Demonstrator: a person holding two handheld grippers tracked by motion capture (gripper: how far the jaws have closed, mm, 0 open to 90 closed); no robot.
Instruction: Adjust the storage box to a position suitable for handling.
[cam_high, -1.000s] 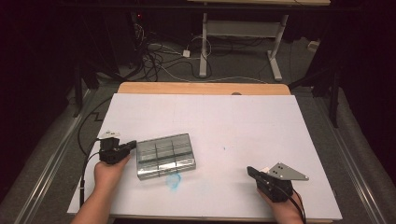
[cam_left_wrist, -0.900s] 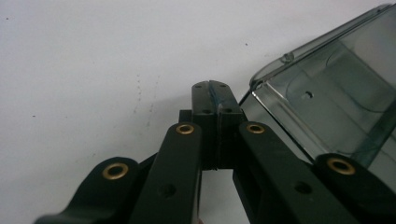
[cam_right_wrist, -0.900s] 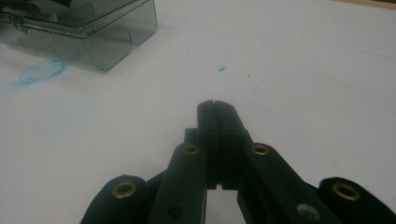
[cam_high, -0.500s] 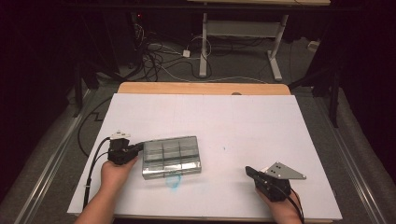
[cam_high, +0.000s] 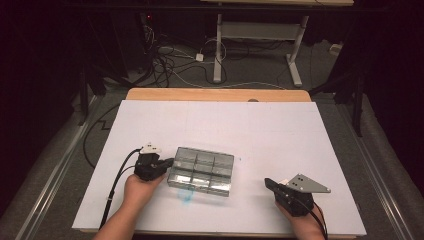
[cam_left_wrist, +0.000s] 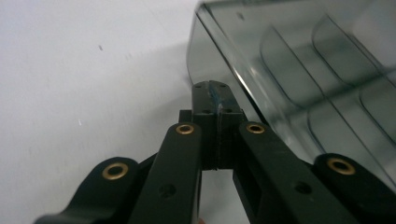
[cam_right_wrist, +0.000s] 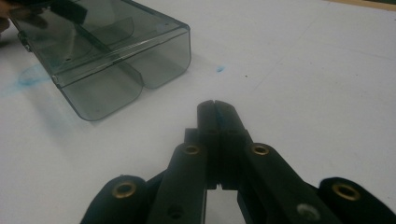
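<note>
High view: left gripper (cam_high: 169, 163), fingers together, has pushed the box (cam_high: 202, 170) rightward.

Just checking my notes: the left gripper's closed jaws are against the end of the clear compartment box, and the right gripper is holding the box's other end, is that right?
Not quite. The right gripper holds nothing: the high view shows it shut and resting apart from the compartment box, with bare white table between them. The left gripper, jaws closed, is indeed at the box's end.
</note>
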